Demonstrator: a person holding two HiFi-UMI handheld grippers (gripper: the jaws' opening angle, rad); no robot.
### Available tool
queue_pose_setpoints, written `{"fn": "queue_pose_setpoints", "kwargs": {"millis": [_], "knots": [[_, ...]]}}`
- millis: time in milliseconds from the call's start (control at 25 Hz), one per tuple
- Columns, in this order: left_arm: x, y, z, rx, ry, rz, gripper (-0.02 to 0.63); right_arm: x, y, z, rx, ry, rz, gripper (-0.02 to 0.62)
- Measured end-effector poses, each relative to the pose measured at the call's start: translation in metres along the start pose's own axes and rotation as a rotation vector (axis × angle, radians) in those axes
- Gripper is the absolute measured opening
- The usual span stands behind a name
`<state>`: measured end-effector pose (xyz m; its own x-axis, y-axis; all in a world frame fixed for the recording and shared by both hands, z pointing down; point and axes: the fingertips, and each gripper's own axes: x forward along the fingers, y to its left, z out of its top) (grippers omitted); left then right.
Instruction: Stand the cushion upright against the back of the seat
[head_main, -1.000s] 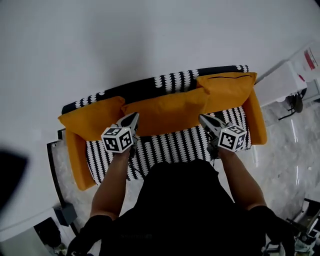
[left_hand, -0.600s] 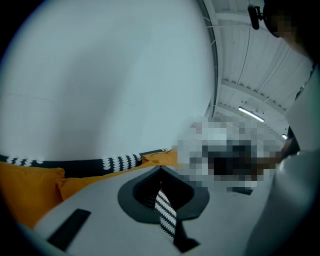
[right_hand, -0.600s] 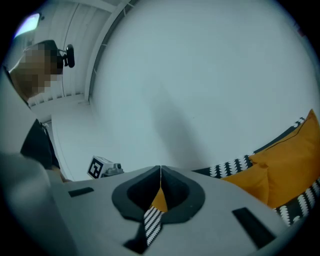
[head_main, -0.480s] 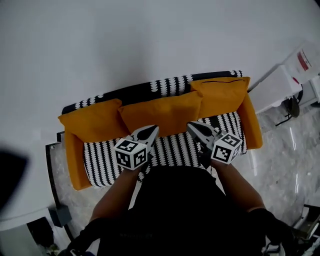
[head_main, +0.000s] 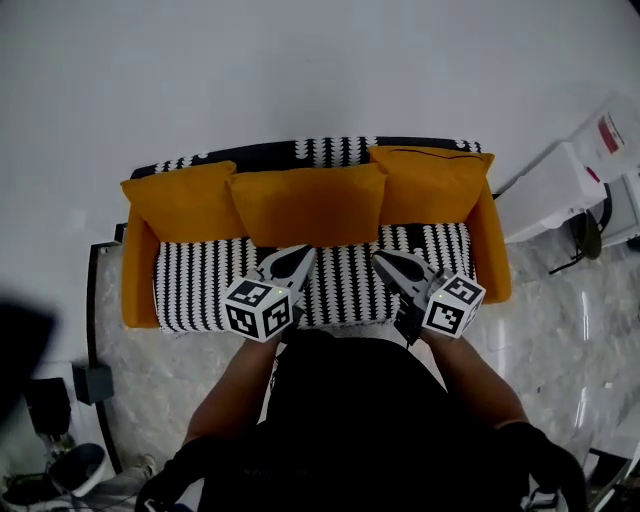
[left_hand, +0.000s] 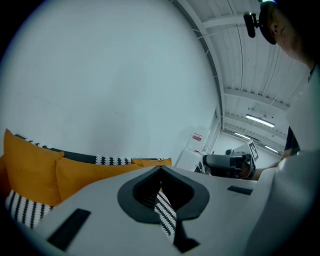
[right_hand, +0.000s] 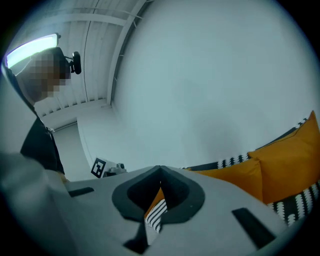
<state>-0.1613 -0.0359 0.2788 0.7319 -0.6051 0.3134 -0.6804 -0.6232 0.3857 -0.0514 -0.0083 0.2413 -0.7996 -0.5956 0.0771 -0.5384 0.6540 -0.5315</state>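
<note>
cushion (head_main: 308, 205) stands upright at the back edge of the sofa (head_main: 200, 292). left gripper (head_main: 302, 253) and right gripper (head_main: 384, 259) hover by its front edge, both closed and empty.

White wall (head_main: 300, 60), grey marble floor (head_main: 560, 330), white unit (head_main: 545, 185) at right

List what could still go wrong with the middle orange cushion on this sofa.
1. The middle cushion stands against the sofa back with nothing propping its front, so it might slump forward onto the striped seat.
2. The left gripper and right gripper, both shut and empty, hover over the seat in front of that cushion. A stray forward swing could knock it over.
</note>
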Motion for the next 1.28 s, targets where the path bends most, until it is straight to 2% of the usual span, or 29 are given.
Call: {"fn": "queue_pose_setpoints", "kwargs": {"millis": [80, 240, 360, 480, 800, 1040, 1280], "knots": [[-0.008, -0.029, -0.018, -0.018, -0.019, 0.028, 0.017, -0.032, 0.008, -0.018, 0.026, 0.016, 0.021, 0.035], [-0.037, -0.081, -0.063, -0.002, -0.006, 0.078, 0.017, -0.078, 0.022, -0.055, 0.062, 0.048, 0.056, 0.035], [-0.070, -0.102, -0.098, -0.033, 0.007, 0.137, 0.017, -0.097, 0.036, -0.082, 0.079, 0.076, 0.063, 0.035], [-0.093, -0.118, -0.116, -0.061, 0.013, 0.171, 0.017, -0.112, 0.054, -0.094, 0.063, 0.102, 0.069, 0.035], [-0.113, -0.146, -0.093, -0.015, -0.021, 0.152, 0.017, -0.130, 0.099, -0.081, 0.023, 0.102, 0.085, 0.035], [-0.133, -0.154, -0.084, 0.037, -0.023, 0.099, 0.017, -0.125, 0.112, -0.099, -0.062, 0.123, 0.007, 0.035], [-0.174, -0.136, -0.092, 0.062, 0.010, 0.085, 0.017, -0.103, 0.148, -0.115, -0.125, 0.120, -0.047, 0.035]]}}
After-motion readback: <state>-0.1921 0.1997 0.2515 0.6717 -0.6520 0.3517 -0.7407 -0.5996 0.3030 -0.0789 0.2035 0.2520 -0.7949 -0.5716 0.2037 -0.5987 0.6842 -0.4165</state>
